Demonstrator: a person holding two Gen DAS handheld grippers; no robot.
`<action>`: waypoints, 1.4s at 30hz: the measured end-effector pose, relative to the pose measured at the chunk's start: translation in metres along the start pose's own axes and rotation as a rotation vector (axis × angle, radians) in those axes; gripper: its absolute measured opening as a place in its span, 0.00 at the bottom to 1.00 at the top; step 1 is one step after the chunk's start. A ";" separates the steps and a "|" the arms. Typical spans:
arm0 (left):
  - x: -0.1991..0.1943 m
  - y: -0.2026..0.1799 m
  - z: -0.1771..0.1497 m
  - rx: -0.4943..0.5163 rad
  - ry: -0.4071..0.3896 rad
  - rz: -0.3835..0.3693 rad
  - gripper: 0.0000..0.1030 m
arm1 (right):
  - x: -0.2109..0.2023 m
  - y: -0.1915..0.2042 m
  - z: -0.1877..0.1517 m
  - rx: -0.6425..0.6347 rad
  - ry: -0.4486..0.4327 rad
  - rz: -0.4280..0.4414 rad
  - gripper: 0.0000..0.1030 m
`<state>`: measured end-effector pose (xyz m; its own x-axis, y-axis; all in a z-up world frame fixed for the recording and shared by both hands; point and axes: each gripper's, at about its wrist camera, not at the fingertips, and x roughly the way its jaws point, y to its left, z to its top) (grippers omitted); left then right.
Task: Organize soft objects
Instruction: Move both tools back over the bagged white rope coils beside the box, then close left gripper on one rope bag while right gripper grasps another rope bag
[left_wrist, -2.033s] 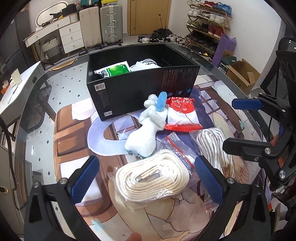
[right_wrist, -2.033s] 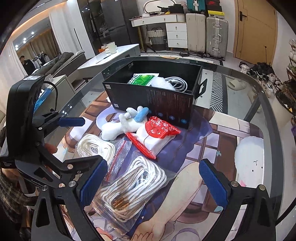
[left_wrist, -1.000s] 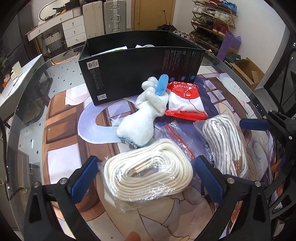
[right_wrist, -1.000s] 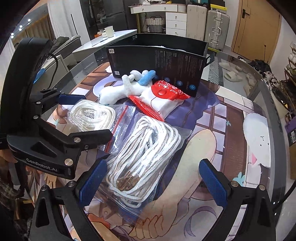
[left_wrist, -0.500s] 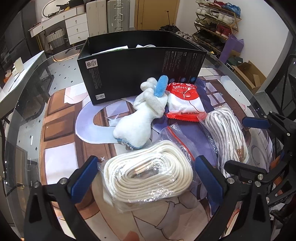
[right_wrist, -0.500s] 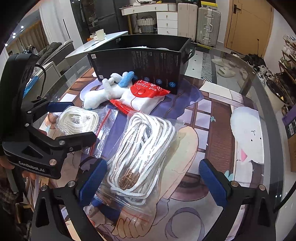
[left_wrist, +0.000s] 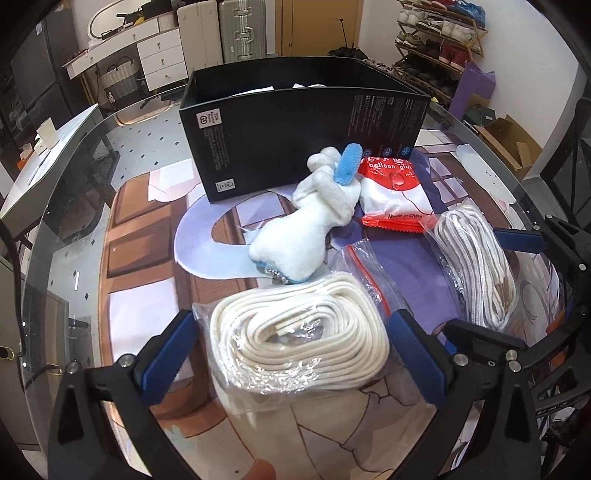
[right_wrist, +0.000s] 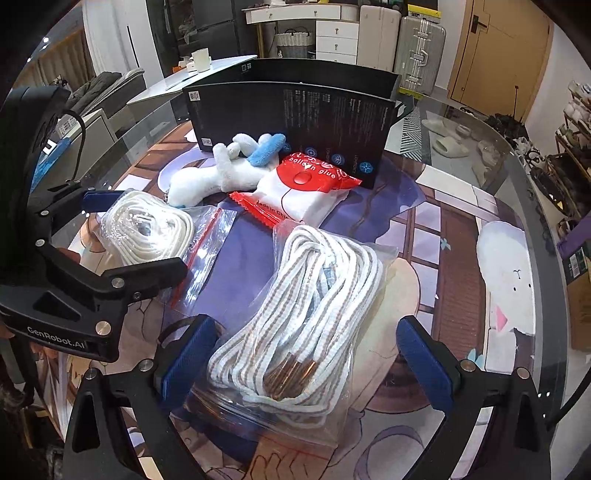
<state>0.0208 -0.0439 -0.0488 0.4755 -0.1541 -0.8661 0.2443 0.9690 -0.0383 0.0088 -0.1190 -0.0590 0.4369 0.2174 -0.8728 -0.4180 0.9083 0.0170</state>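
Left gripper (left_wrist: 293, 354): jaws spread wide, straddling the bag of cream cord (left_wrist: 297, 341) at the near edge of the table mat (left_wrist: 140, 295); blue pads (left_wrist: 168, 354) sitting just beside the bag on either side, nothing clamped yet.

Right gripper (right_wrist: 303, 360): likewise wide, framing the bag of striped cord (right_wrist: 303, 321) to the right of the cream one; whether its pads are touching the plastic cannot be told.

Items awaiting sorting, near to far:
- Cream cord, coiled in a clear zip bag, lying flat, near left.
- Striped white-and-brown cord in a clear zip bag, near right, metal tips pointing toward the right wrist camera.
- White plush toy (left_wrist: 314, 225) with a blue part, lying between the cord bags and the box, touching the red packet.
- Red-and-white packet (left_wrist: 393, 192) reading "balloon glue", lying just in front of the box.

Destination: black box (left_wrist: 303, 129), open-topped, standing at the far side; a few white edges showing above its rim, contents otherwise hidden.

Step in hand, as judged: both grippers are lining up on their cord bags ahead of a pickup. Next move is calling for closing on the coil itself rather than loose plastic, which would likely slip, then lifting clear of the plush and carrying over the box wall.
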 end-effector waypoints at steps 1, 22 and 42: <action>0.000 0.000 -0.001 0.002 -0.001 0.005 1.00 | 0.000 0.000 0.000 0.003 -0.003 -0.005 0.95; -0.007 0.001 -0.006 -0.009 0.016 0.009 0.90 | -0.013 -0.021 -0.013 0.005 -0.041 -0.007 0.45; -0.026 0.014 -0.010 -0.065 0.000 -0.041 0.46 | -0.039 -0.031 -0.009 0.025 -0.080 0.027 0.39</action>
<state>0.0038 -0.0240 -0.0317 0.4661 -0.1940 -0.8632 0.2086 0.9723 -0.1058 -0.0028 -0.1589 -0.0295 0.4884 0.2694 -0.8300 -0.4113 0.9100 0.0533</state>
